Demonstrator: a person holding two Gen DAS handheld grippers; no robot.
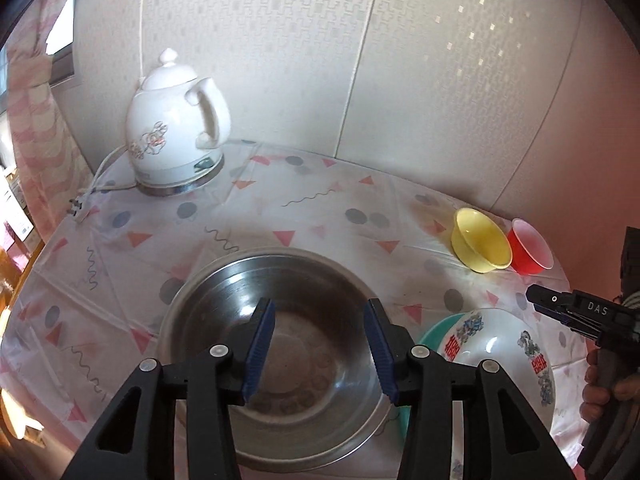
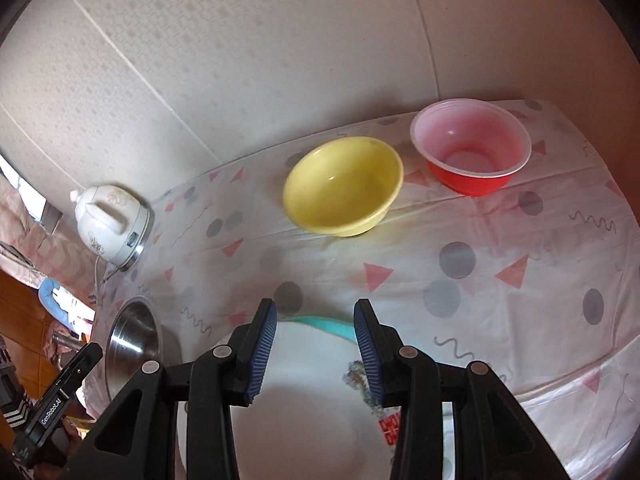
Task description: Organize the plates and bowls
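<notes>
A wide steel bowl sits on the patterned tablecloth, and my left gripper hangs open just above its hollow with nothing between the pads. To its right a white printed bowl rests in a teal plate. My right gripper stands open over that white bowl and holds nothing; the teal plate's rim shows beyond the tips. Farther back stand a yellow bowl and a red bowl, both upright and apart from the grippers.
A white flowered electric kettle stands at the back left by the wall, its cord and plug trailing to the table's left edge. The wall closes the far side. A hand holds the right gripper's handle at the right edge.
</notes>
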